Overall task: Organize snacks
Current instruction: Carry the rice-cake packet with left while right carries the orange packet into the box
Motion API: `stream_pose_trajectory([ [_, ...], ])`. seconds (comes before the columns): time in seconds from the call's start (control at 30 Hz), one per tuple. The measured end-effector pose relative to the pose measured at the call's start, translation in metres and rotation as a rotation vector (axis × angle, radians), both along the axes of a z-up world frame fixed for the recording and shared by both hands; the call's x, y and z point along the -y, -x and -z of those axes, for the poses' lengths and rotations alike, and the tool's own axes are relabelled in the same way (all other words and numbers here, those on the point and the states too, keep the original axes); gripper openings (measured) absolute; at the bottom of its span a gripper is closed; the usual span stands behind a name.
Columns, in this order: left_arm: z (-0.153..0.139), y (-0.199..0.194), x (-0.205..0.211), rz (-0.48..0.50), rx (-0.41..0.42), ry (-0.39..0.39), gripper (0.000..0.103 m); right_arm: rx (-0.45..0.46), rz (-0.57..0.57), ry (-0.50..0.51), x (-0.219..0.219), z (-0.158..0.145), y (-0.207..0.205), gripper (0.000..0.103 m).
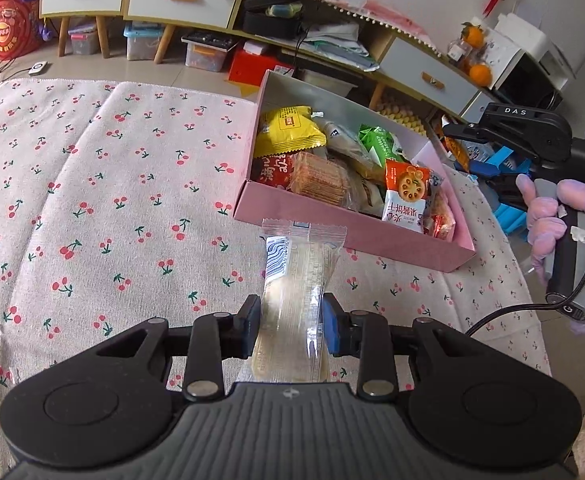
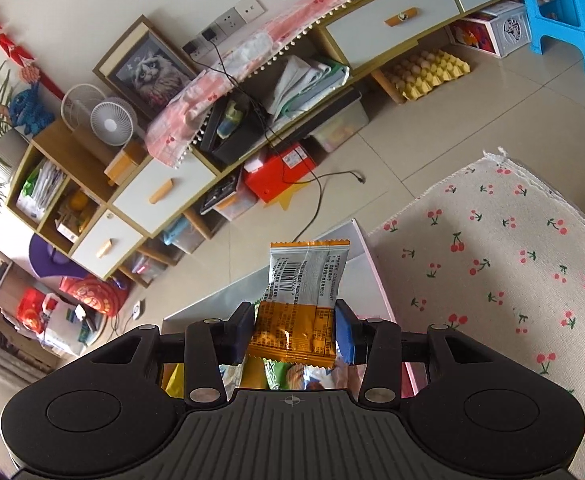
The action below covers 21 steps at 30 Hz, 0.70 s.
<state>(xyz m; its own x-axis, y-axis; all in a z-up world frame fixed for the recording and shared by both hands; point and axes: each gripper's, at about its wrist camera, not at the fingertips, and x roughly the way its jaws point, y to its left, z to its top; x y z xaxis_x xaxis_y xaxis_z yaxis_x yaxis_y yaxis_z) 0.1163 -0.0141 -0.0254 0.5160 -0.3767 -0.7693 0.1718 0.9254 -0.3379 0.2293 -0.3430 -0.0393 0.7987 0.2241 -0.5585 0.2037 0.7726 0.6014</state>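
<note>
My left gripper (image 1: 291,322) is shut on a clear-wrapped pale snack bar (image 1: 298,276), held over the cherry-print cloth (image 1: 92,200) just in front of the pink box (image 1: 352,232). The box holds several snack packets, among them a yellow one (image 1: 288,128) and a green one (image 1: 378,142). My right gripper (image 2: 295,330) is shut on an orange and silver snack packet (image 2: 304,284), held above the box's far wall (image 2: 220,300). In the left wrist view the right gripper's body (image 1: 532,136) and a gloved hand (image 1: 548,212) show at the box's right side.
A long low cabinet (image 1: 180,0) with white drawers stands on the tiled floor beyond the cloth, with plastic bins and a red box (image 1: 252,66) beneath it. A blue stool (image 2: 564,12) and an egg tray (image 2: 428,72) sit on the floor farther off.
</note>
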Motion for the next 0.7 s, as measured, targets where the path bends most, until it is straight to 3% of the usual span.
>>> stream_pose_trajectory([
  [0.1, 0.002, -0.001, 0.003, -0.005, -0.005, 0.004, 0.029, 0.041, -0.004, -0.016, 0.007, 0.004, -0.001, 0.044],
  [0.17, 0.001, -0.001, 0.006, -0.009, -0.009, 0.011, 0.029, 0.028, -0.010, -0.032, 0.011, 0.007, -0.002, 0.064],
  [0.2, 0.000, -0.001, 0.007, -0.013, -0.007, 0.014, 0.029, 0.025, -0.007, -0.038, 0.013, 0.009, -0.001, 0.066],
  [0.4, -0.013, -0.008, 0.019, -0.025, 0.027, 0.023, 0.029, 0.008, -0.013, -0.040, 0.020, 0.010, 0.005, 0.067],
  [0.53, -0.023, -0.025, 0.031, -0.052, 0.030, 0.073, 0.029, -0.012, -0.053, -0.012, 0.014, 0.010, 0.007, 0.067],
  [0.7, -0.033, -0.052, 0.055, -0.057, 0.083, 0.027, 0.029, -0.031, -0.132, 0.002, 0.003, 0.010, 0.005, 0.069],
])
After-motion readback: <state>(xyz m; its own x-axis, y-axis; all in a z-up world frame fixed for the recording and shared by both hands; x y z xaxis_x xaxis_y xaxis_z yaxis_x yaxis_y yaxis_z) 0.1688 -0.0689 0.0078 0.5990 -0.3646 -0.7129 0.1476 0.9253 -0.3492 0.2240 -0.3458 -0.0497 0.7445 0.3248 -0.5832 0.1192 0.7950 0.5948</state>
